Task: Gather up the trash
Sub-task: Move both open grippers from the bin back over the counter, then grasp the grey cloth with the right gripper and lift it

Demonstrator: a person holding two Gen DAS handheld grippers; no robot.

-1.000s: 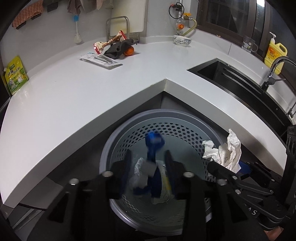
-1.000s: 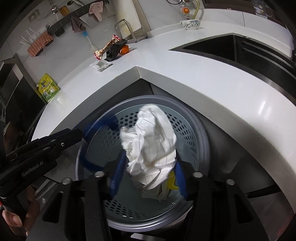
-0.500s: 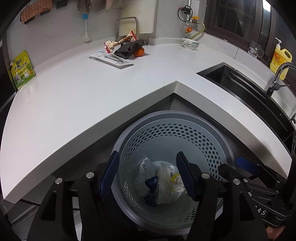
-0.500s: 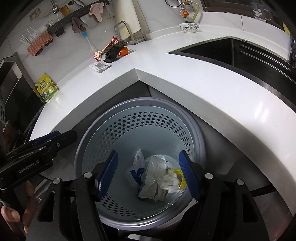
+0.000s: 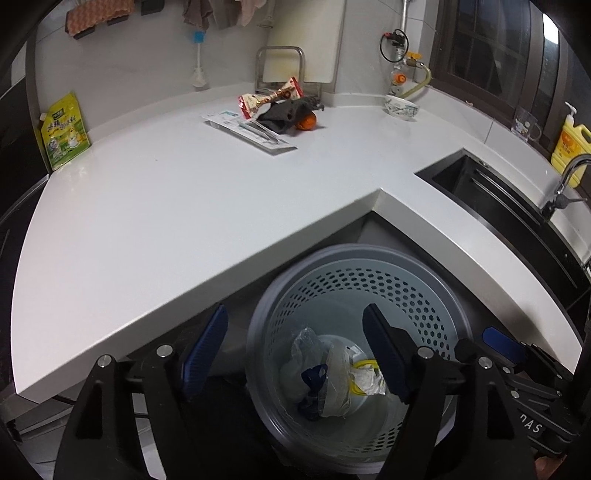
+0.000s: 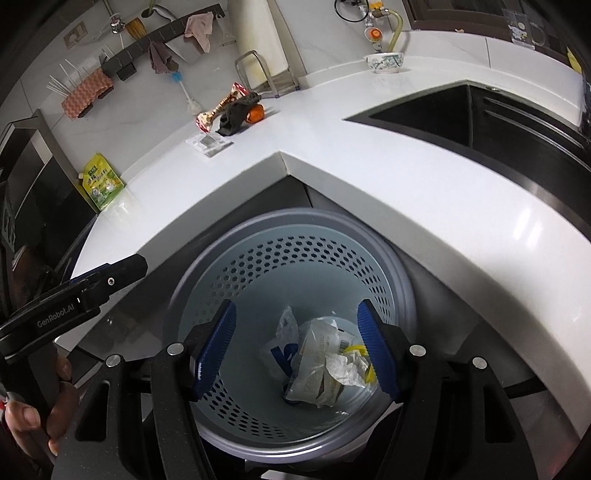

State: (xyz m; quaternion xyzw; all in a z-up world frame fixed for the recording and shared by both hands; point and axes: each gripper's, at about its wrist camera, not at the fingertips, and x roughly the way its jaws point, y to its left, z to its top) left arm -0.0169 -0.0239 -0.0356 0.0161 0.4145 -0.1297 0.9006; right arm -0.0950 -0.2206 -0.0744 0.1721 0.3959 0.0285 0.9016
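A white L-shaped countertop (image 5: 177,206) wraps an inner corner, with a dark sink (image 5: 495,199) set into its right run and a curved tap (image 5: 565,177) beside it. Far behind rises a pale tiled wall (image 6: 122,96) carrying a dark rail (image 6: 173,27) hung with cloths. A dark-framed window (image 5: 491,48) at far right shows night outside.

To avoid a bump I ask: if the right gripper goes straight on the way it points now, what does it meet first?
Most likely the crumpled trash at the bottom of the bin. The open right gripper points down into it, with nothing between; depth is unclear.
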